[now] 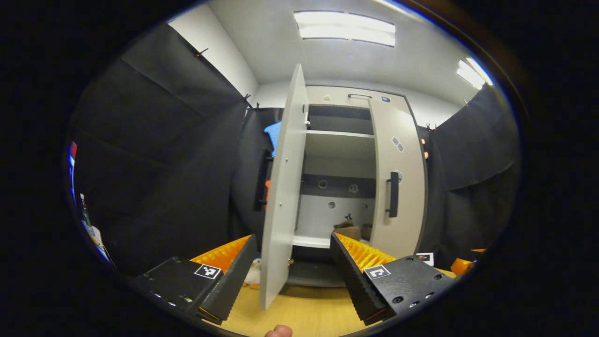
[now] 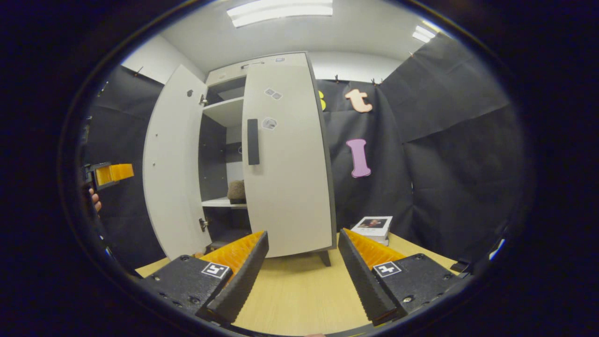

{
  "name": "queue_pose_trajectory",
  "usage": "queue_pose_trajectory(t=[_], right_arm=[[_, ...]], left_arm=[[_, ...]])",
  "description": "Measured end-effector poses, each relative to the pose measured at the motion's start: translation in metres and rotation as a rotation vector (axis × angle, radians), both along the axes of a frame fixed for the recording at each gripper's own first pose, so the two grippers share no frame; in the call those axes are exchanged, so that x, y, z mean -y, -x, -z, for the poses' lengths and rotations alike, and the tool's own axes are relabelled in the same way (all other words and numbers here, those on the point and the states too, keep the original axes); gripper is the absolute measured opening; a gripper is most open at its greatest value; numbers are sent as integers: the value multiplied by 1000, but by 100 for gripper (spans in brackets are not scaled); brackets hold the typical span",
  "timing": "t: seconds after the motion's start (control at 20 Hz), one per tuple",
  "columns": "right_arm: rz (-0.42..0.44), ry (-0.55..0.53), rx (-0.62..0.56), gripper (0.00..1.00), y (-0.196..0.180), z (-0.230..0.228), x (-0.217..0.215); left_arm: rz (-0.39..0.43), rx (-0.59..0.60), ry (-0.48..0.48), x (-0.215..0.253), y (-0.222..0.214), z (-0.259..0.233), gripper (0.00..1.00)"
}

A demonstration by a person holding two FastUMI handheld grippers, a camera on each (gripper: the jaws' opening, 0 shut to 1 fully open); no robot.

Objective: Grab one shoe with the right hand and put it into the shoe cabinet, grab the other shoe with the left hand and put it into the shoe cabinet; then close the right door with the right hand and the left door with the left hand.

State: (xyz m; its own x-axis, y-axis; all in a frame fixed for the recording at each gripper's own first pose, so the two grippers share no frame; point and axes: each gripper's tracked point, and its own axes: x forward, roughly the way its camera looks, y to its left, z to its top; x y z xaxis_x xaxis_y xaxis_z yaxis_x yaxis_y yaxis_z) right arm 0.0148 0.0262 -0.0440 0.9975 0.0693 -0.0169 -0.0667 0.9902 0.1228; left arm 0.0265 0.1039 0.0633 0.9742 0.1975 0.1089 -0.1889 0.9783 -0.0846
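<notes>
The white shoe cabinet (image 1: 337, 96) stands on the wooden table. Its left door (image 1: 283, 196) swings out toward me, seen almost edge-on. The right door (image 1: 398, 168), with a dark handle (image 1: 394, 194), covers the right half. Brown shoes (image 1: 350, 229) sit on the lower shelf. My left gripper (image 1: 292, 281) is open, and the left door's lower edge stands between its fingers in the image, farther off. In the right gripper view the right door (image 2: 285, 154) faces me, a shoe (image 2: 237, 191) shows in the gap, and my right gripper (image 2: 304, 281) is open over the table, holding nothing.
A small white toy (image 1: 252, 274) lies on the table behind the left door. A flat box (image 2: 374, 227) rests on the table right of the cabinet. The left gripper (image 2: 110, 173) and a hand (image 2: 96, 199) appear at the far left of the right gripper view.
</notes>
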Motion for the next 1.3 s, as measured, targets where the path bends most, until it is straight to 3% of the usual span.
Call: queue_pose_trajectory(t=[0.3,0.4,0.55,0.8,1.0,1.15,1.3], right_arm=[[-28,10,-28,96,3,7,-6],[-28,11,-35,96,4,7,-5],[-19,2,-26,96,3,1,-4],[-16,5,-28,96,-1,1,-4],[-16,-5,-52,96,-8,6,-4],[-22,-11,-50,96,-14,5,-7],[-20,1,-35,96,-18,1,-4]], left_arm=[[-128,19,-23,-83,-41,-26,95],[-206,50,-26,-116,-52,-37,94],[-248,63,-24,-140,-74,-36,95],[-209,48,20,-150,-113,-30,95],[-160,40,22,-143,-116,-24,92],[-91,23,115,-135,-120,-20,94],[-101,23,124,-135,-119,-19,94]])
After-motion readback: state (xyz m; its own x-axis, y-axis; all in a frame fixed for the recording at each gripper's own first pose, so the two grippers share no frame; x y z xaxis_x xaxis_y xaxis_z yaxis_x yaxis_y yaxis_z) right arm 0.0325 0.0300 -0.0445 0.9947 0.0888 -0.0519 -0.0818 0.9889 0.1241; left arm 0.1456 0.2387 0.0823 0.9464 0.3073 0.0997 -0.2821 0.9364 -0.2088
